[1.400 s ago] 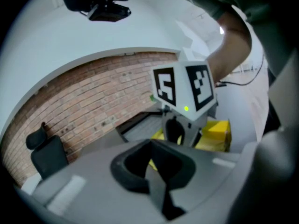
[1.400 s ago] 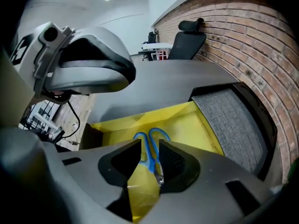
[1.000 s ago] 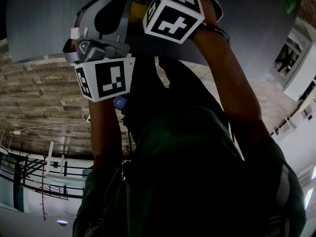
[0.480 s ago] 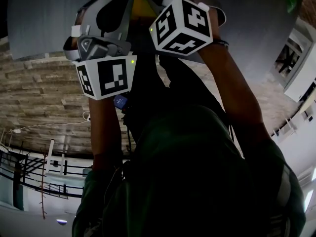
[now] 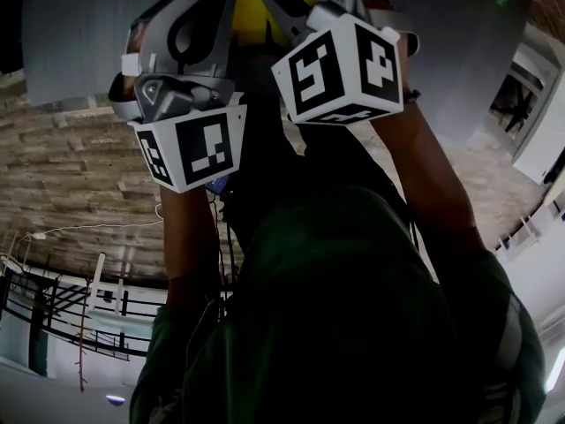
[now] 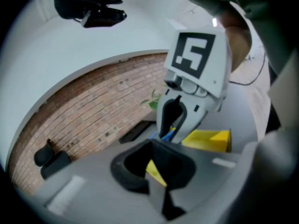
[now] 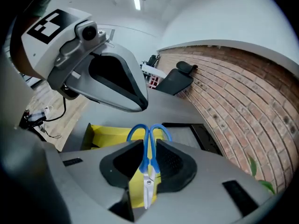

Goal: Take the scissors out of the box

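Two hand-held grippers work over a grey counter (image 7: 174,110). The right hand-held gripper (image 7: 149,146) grasps the scissors (image 7: 148,164). Its jaws have just closed in, and the pads pinch the blue shanks. The two blue loops stand beyond the tips, and the steel blades point back toward the camera. The scissors are held up over the open yellow box (image 7: 106,133), which lies on the counter just beyond them. The left hand-held gripper (image 6: 153,148) is clenched, its jaws drawn together on a yellow sliver that appears to be the box's edge. In the head view both marker cubes sit side by side, with the box and a blue loop showing between the grippers at the top.
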{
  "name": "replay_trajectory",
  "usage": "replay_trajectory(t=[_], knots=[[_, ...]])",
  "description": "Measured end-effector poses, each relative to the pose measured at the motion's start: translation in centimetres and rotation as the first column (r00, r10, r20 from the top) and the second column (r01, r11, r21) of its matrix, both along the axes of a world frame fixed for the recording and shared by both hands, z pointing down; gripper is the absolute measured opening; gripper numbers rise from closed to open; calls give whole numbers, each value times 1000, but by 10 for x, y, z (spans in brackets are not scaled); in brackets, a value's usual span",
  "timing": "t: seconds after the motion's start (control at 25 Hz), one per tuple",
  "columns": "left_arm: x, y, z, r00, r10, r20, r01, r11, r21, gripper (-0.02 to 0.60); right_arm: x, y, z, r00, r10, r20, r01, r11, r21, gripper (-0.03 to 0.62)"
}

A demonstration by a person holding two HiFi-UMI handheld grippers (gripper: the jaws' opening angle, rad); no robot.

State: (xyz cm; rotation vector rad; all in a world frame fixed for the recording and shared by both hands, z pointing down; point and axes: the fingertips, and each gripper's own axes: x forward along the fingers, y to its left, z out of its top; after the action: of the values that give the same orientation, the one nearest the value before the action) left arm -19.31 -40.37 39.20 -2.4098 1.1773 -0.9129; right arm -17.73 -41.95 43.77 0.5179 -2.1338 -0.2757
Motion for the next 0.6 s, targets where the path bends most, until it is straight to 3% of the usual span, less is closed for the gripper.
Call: replay_trajectory(t=[0.24, 0.6], knots=[[28, -1, -14, 1000, 28, 2, -28, 999, 16, -2, 31, -2, -30, 999, 45, 23, -45, 999, 29, 86], [88, 9, -15, 994, 113, -4, -113, 994, 10, -2, 102, 9, -28, 990, 138, 17, -139, 990, 18, 86]])
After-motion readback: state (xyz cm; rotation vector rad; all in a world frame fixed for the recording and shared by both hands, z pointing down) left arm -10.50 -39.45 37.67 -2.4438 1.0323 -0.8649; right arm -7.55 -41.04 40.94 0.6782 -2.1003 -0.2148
